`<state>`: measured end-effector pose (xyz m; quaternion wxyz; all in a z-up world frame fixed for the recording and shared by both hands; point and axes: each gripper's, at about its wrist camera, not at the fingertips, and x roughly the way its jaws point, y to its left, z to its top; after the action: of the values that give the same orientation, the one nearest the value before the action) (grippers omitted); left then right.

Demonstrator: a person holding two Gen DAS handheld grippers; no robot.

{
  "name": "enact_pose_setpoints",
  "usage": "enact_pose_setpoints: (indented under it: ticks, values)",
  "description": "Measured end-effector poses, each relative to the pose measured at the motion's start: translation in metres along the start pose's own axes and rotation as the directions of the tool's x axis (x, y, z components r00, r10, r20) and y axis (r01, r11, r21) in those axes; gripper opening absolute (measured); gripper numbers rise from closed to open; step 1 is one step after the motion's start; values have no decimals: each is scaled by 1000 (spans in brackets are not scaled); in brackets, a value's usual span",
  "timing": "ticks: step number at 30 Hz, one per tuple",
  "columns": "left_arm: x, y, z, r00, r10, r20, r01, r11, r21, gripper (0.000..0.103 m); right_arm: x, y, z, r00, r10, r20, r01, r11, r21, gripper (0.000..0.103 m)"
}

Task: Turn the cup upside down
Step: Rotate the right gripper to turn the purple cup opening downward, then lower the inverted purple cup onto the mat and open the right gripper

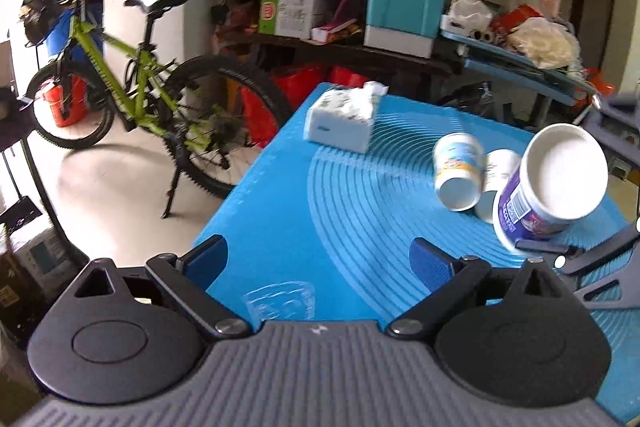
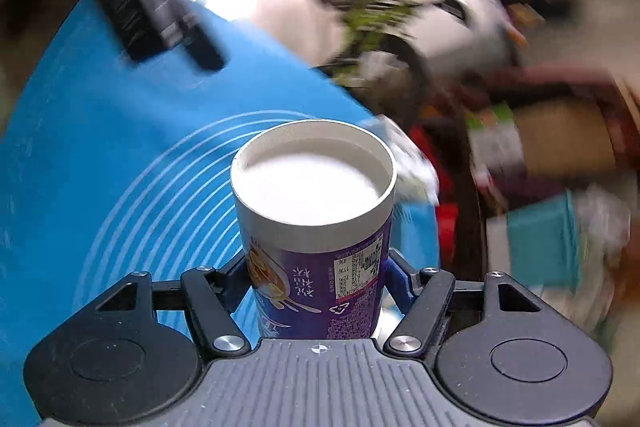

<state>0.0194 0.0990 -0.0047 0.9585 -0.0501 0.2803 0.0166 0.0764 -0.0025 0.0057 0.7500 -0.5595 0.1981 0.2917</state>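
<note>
A purple-and-white paper cup [image 2: 316,227] sits between the blue pads of my right gripper [image 2: 316,279], which is shut on its lower body. Its recessed white end faces the camera. In the left wrist view the same cup [image 1: 548,187] is held tilted above the blue mat [image 1: 340,195] at the right, with the right gripper's finger [image 1: 540,249] under it. My left gripper [image 1: 320,263] is open and empty above the mat's near part. A clear plastic cup [image 1: 280,301] stands just below and between its fingers.
Two small white cups [image 1: 458,171] [image 1: 496,183] lie on their sides on the mat beside the held cup. A tissue pack [image 1: 344,117] sits at the mat's far side. A green bicycle [image 1: 132,75] stands left of the table. Cluttered shelves with boxes and a teal bin [image 1: 404,7] lie behind.
</note>
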Motion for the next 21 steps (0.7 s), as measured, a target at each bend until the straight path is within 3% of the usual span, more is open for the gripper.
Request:
enact_pose_setpoints:
  ticks: [2, 4, 7, 10, 13, 17, 21]
  values:
    - [2, -8, 1, 1000, -16, -2, 16, 1000, 11, 97, -8, -6, -16, 1000, -26, 14, 23, 980, 196, 67]
    - [4, -18, 1, 999, -35, -13, 35, 999, 29, 97, -11, -9, -34, 998, -58, -3, 55, 935, 349, 67]
    - [7, -29, 0, 998, -54, -30, 56, 998, 43, 97, -20, -11, -63, 997, -70, -37, 79, 823, 563, 67]
    - [9, -39, -2, 997, -69, -39, 72, 996, 54, 97, -41, -9, -102, 998, -45, -54, 70, 670, 739, 67]
    - [12, -49, -4, 995, -84, -55, 87, 994, 61, 97, -43, -5, -134, 997, -59, -47, 72, 544, 836, 67]
    - [16, -58, -7, 993, -93, -74, 98, 992, 73, 97, -24, 6, -151, 989, -74, -126, 146, 459, 876, 67]
    - [19, -61, -10, 991, -95, -91, 101, 992, 71, 97, -15, 2, -161, 989, -54, -137, 147, 388, 910, 68]
